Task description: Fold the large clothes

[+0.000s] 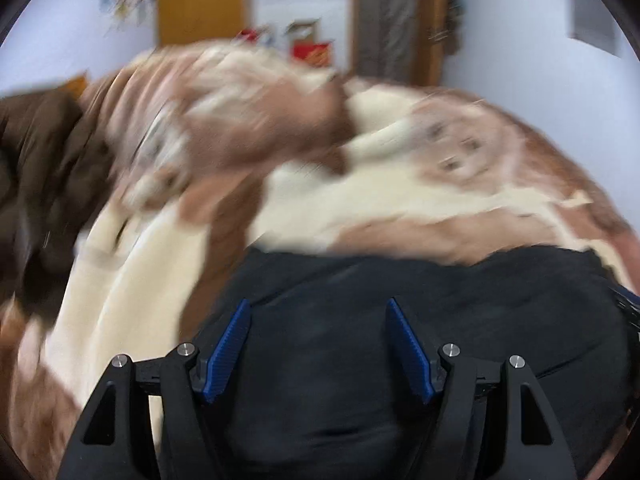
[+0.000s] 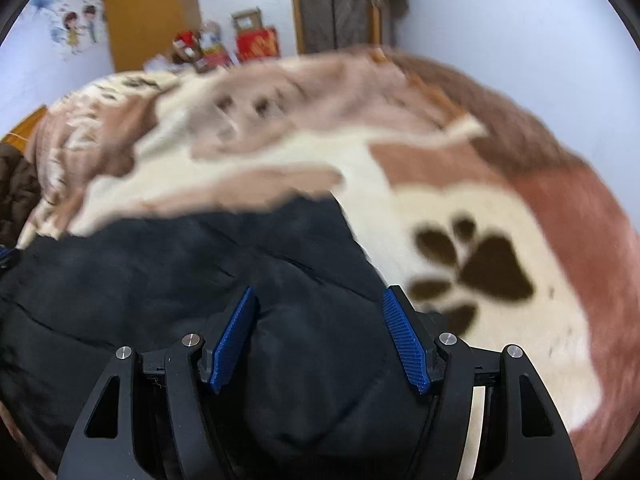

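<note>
A black padded garment [image 1: 400, 320] lies on a bed covered by a brown and cream blanket [image 1: 380, 200]. In the left wrist view my left gripper [image 1: 318, 308] is open, its blue pads [image 1: 230, 352] spread just above the black fabric with nothing between them. In the right wrist view the black garment [image 2: 180, 272] fills the lower left. My right gripper [image 2: 318, 296] is open over the garment's right part, close to its edge beside the blanket [image 2: 460, 208]. Both views are motion-blurred.
A dark brown jacket [image 1: 44, 160] lies at the left of the bed, also showing in the right wrist view [image 2: 16, 196]. A cream cloth [image 1: 132, 272] lies left of the black garment. Boxes [image 2: 256, 40], a wooden door and white walls stand behind the bed.
</note>
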The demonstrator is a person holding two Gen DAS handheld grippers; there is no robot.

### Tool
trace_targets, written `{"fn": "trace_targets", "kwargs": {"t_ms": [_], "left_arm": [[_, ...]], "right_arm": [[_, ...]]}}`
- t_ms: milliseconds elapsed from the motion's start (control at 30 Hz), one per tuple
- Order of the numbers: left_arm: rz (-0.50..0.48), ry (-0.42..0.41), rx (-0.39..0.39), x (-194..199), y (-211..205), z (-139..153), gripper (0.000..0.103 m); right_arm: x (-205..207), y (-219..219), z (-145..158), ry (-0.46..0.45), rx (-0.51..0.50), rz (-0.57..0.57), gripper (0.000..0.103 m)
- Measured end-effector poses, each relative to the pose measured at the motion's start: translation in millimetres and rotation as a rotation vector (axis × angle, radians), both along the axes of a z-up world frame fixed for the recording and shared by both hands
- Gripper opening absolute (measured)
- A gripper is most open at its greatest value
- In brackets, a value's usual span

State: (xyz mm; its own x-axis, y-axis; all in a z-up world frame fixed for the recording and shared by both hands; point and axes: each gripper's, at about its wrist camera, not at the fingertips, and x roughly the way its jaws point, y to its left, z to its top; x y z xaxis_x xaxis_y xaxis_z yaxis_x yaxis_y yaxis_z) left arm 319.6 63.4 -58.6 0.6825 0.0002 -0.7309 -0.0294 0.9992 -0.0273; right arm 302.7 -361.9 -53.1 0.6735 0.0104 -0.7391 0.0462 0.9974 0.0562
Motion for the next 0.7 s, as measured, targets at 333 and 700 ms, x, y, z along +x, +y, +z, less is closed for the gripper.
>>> {"fn": "trace_targets", "kwargs": {"t_ms": [333, 700], "left_arm": [[0.047, 0.046, -0.055, 21, 11, -39, 0.077], [0.006, 0.058, -0.07, -80, 28, -25, 0.074]], "right_arm": [[11, -6, 5, 0.064, 0.036, -0.021, 0.07], [-75, 6, 1, 0.103, 0.008, 0.099, 0.064]]}}
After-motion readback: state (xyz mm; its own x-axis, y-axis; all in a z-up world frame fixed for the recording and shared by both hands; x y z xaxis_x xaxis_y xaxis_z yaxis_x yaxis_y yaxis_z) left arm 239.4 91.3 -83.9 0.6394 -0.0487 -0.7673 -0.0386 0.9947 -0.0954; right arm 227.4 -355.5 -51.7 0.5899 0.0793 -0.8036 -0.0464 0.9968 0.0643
